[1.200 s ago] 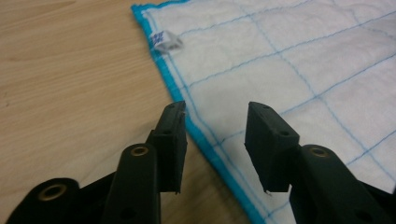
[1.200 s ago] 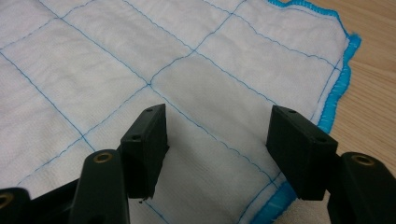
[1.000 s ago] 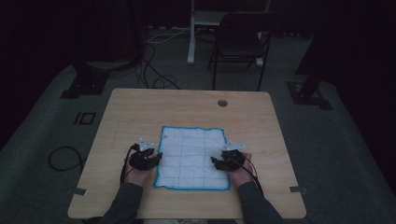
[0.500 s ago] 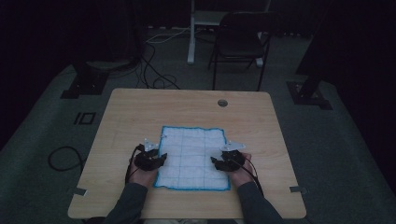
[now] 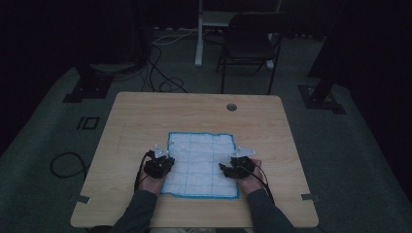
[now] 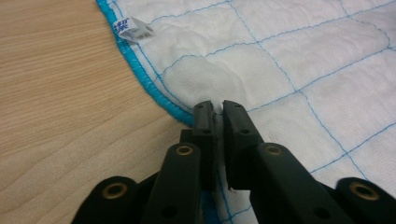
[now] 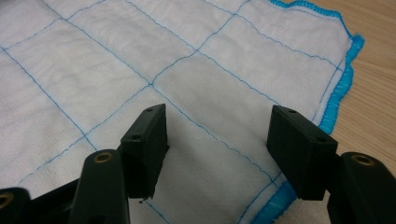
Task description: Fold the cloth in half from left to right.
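Desk [image 5: 145, 116]: a pale wooden top on dark carpet, with a person's forearms coming in over its near edge.
Cloth [image 5: 201, 162]: a white quilted cloth with blue grid stitching and a bright blue hem lies flat on the near half of the desk, midway between the left and right edges, its near hem close to the near edge.
Left gripper [image 5: 163, 162]: a second ago it stood just off the cloth's left hem; it has since closed in on that hem, and in the left gripper view [image 6: 215, 112] its jaws are pressed together on the blue edge, the fabric puckered just ahead of them.
Right gripper [image 5: 232, 166]: it has kept its place over the cloth's right side; in the right gripper view [image 7: 217, 126] the jaws stand wide apart above the fabric, just inside the right hem, holding nothing.
Label [image 6: 134, 29]: a small white tag sits on the left hem beyond the left gripper.
Meaning: one side looks secured; the right side likely needs a matching pinch before the cloth can be lifted or folded evenly.
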### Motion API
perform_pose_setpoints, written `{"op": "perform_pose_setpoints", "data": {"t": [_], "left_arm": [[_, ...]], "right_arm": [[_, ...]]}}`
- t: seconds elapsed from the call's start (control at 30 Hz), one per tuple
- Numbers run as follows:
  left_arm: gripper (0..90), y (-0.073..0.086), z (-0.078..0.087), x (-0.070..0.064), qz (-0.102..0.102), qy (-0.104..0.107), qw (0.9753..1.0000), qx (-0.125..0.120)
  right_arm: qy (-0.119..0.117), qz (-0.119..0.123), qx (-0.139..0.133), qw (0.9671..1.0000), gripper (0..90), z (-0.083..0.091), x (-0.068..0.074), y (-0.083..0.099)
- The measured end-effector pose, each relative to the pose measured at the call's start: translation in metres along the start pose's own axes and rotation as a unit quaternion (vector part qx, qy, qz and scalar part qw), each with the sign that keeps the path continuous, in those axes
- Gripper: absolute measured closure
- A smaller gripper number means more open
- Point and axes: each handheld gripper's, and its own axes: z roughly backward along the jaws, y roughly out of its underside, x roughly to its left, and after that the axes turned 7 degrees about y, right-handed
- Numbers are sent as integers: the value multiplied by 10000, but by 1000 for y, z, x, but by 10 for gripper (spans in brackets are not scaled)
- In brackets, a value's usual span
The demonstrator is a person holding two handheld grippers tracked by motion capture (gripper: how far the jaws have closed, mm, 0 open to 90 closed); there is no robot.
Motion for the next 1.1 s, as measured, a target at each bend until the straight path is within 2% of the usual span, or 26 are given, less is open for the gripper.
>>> {"op": "perform_pose_setpoints", "data": {"t": [0.4,0.63,0.73,0.8,0.93,0.97,1.0,1.03,1.1], "left_arm": [[860,4,7,10,149,4,9999,-11],[873,4,10,10,134,-23,9999,-21],[874,5,9,11,91,-140,9999,35],[874,5,10,13,156,-147,9998,50],[875,5,13,16,175,-155,9997,48],[876,5,14,16,167,-148,9997,42],[876,5,14,16,161,-140,9998,21],[876,4,15,16,156,-139,9998,-6],[876,1,19,14,69,-111,9999,-56]], "right_arm": [[53,-54,-101,9999,373,6,-3,0],[185,-95,-116,9997,400,12,-8,2],[204,-134,-118,9996,408,13,-10,3],[204,-169,-116,9996,431,13,-10,4],[254,-76,-152,9995,484,12,-8,3],[294,-16,-154,9994,538,12,-5,3],[294,-16,-154,9994,538,12,-5,3],[320,61,-119,9994,602,11,-4,3],[261,95,-85,9996,635,10,-3,4]]}}
